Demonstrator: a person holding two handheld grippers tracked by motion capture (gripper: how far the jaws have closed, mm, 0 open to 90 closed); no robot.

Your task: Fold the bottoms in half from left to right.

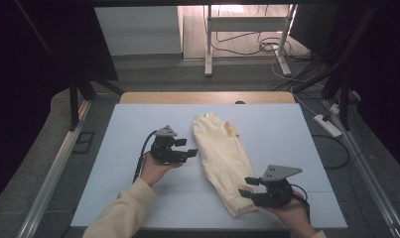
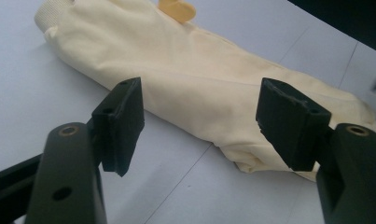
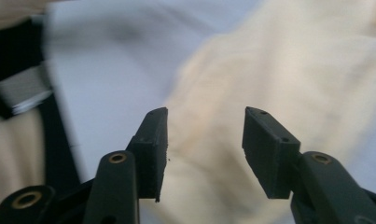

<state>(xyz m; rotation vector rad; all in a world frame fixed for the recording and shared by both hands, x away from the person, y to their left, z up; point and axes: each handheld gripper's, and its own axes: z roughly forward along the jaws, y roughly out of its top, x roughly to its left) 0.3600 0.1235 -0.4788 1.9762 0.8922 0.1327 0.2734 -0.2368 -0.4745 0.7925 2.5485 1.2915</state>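
A pale blue table (image 1: 138, 124) carries a cream garment (image 1: 220, 158), folded into a long strip lying slantwise at its middle. The right gripper (image 1: 248, 187) hangs just over the strip's near end, jaws apart and gripping nothing. The left gripper (image 1: 191, 148) hovers just beside the garment's left edge, jaws wide and empty.
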